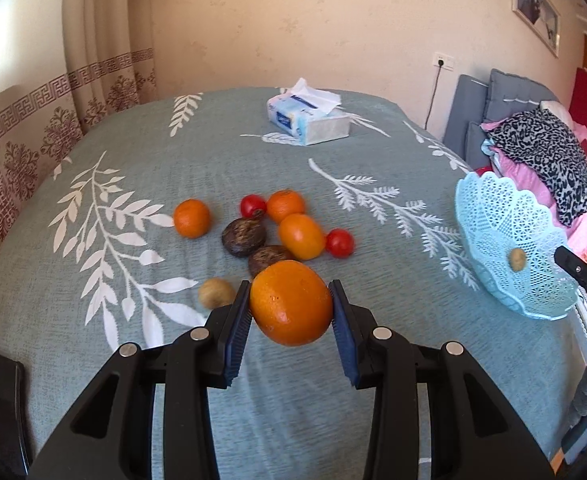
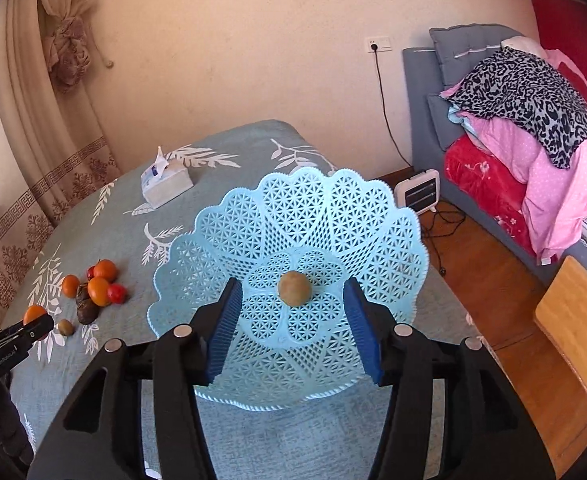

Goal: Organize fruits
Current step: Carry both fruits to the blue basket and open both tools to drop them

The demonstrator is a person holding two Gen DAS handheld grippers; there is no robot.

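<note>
My left gripper (image 1: 290, 300) is shut on a large orange (image 1: 291, 304) and holds it just above the table. Behind it lie several fruits: oranges (image 1: 191, 218), red tomatoes (image 1: 339, 243), two dark brown fruits (image 1: 243, 237) and a small tan fruit (image 1: 215, 293). The light blue lattice basket (image 2: 333, 216) stands at the table's right edge with one tan fruit (image 2: 294, 289) in its middle. My right gripper (image 2: 291, 312) is open and empty over the basket's near side. The basket also shows in the left wrist view (image 1: 489, 216).
A tissue box (image 1: 308, 118) stands at the far side of the table (image 1: 173, 152). A bed with piled blankets (image 2: 533, 128) and a small heater (image 2: 419, 193) on the wooden floor lie to the right. Curtains (image 1: 21, 120) hang at the left.
</note>
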